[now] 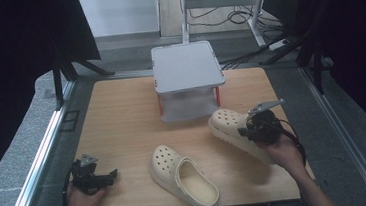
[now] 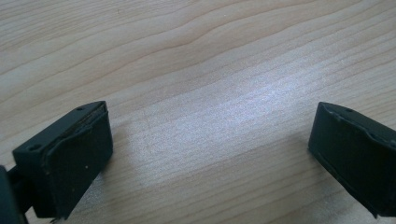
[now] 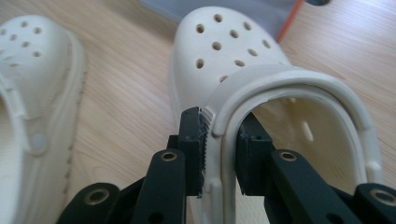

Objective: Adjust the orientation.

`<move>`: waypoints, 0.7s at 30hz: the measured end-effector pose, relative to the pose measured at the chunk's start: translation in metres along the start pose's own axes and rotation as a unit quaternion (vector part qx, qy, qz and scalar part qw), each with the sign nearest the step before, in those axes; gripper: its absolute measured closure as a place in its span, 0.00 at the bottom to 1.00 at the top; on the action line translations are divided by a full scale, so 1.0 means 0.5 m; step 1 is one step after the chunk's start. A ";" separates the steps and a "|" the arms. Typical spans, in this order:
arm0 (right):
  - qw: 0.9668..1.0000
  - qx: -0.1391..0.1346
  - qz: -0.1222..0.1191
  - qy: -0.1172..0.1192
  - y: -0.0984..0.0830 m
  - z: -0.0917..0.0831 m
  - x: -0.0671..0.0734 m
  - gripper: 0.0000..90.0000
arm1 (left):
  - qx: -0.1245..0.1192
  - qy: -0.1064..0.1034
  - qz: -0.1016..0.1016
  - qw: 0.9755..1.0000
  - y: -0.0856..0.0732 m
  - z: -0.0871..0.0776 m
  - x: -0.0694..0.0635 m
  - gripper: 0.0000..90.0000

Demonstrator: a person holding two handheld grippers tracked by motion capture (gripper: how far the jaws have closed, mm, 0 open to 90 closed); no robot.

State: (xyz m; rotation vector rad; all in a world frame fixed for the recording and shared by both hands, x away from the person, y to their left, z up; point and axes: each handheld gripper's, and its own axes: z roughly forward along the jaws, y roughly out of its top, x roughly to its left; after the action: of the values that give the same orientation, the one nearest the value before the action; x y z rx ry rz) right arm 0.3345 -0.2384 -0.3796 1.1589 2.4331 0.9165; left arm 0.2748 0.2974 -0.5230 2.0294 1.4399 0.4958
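Right gripper (image 3: pixel 219 149) is clamped on the side wall of one clog (image 3: pixel 261 93).
Better carry it level and slowly toward the white stand (image 1: pixel 188 67); left gripper (image 2: pixel 210 154) rests open on the table (image 2: pixel 196 60).

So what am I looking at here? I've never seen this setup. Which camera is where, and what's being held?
A person at a wooden table holds hand-operated tongs in each hand. One picture looks down from above; the other two come from cameras riding on each set of tongs. The right tongs are shut on the rim of a cream clog, with its strap lying alongside. The left tongs stand open over bare wood. A second clog lies on the table, and a grey-topped rack stands at the far edge.
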 end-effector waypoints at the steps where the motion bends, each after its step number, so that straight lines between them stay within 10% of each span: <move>1: 1.000 0.001 -0.005 0.005 0.003 0.003 0.011 0.83 | 0.002 0.001 0.002 1.000 0.000 0.000 0.000 0.00; 21: 0.998 0.014 -0.054 0.036 0.042 0.109 0.160 0.83 | 0.003 0.000 0.002 1.000 0.000 -0.001 0.000 0.00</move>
State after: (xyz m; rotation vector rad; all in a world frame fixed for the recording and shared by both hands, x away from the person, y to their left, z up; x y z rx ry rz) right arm 0.3237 -0.1436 -0.4064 1.0087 2.5456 0.9107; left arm 0.2748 0.2977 -0.5226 2.0366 1.4399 0.4937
